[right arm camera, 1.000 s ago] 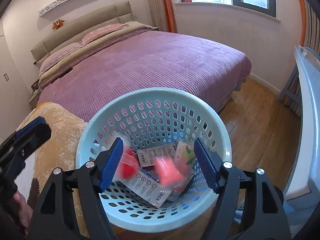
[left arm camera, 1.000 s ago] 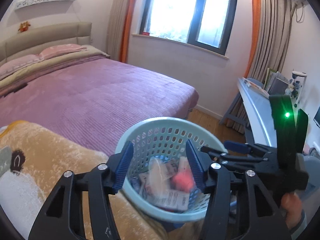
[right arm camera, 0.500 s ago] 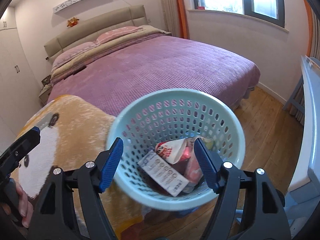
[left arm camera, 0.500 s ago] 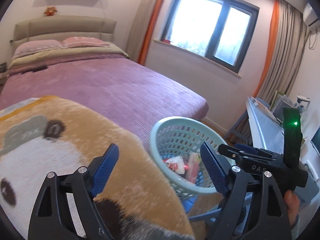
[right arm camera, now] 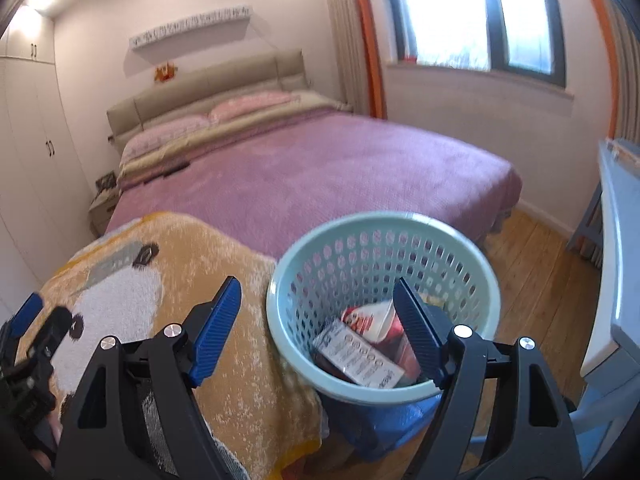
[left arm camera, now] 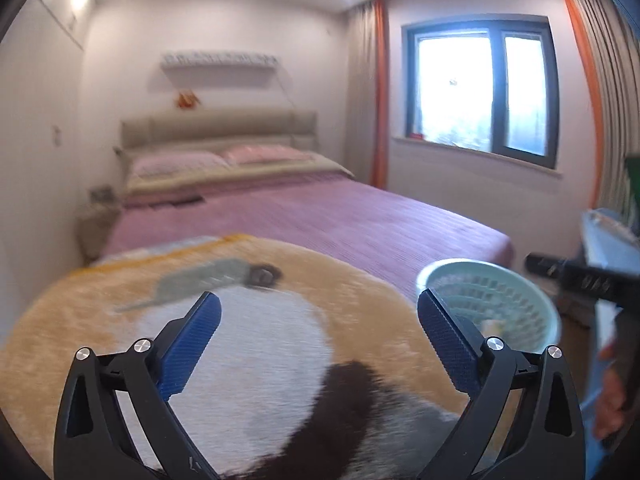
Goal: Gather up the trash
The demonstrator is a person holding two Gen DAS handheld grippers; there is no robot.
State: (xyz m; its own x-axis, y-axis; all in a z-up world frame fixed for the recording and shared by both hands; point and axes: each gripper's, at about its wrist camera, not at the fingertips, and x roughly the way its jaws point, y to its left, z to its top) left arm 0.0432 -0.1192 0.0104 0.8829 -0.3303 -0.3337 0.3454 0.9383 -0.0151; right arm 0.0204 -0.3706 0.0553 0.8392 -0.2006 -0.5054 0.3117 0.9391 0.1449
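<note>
A pale green perforated basket (right arm camera: 384, 220) stands at the foot of the bed, with a white printed wrapper (right arm camera: 360, 356) and a red and white packet (right arm camera: 372, 316) lying in it. My right gripper (right arm camera: 317, 285) hovers above the basket's left rim; its jaws are opening and grip nothing. In the left wrist view the basket (left arm camera: 480, 266) sits to the right. My left gripper (left arm camera: 318, 300) is over the panda blanket (left arm camera: 248, 344), its jaws opening wide with nothing between them. The basket's floor is partly hidden by my right finger.
A bed with a purple cover (right arm camera: 320, 168) fills the middle of the room. The orange panda blanket (right arm camera: 224, 260) drapes beside the basket. A grey-blue desk (right arm camera: 620, 240) lines the right side above the wooden floor (right arm camera: 532, 256). A blue object (right arm camera: 376, 420) lies under the basket.
My left gripper has swung left, from over the basket to over the panda blanket, and its jaws have spread. The right gripper has drawn back and up; the wrappers have settled in the basket.
</note>
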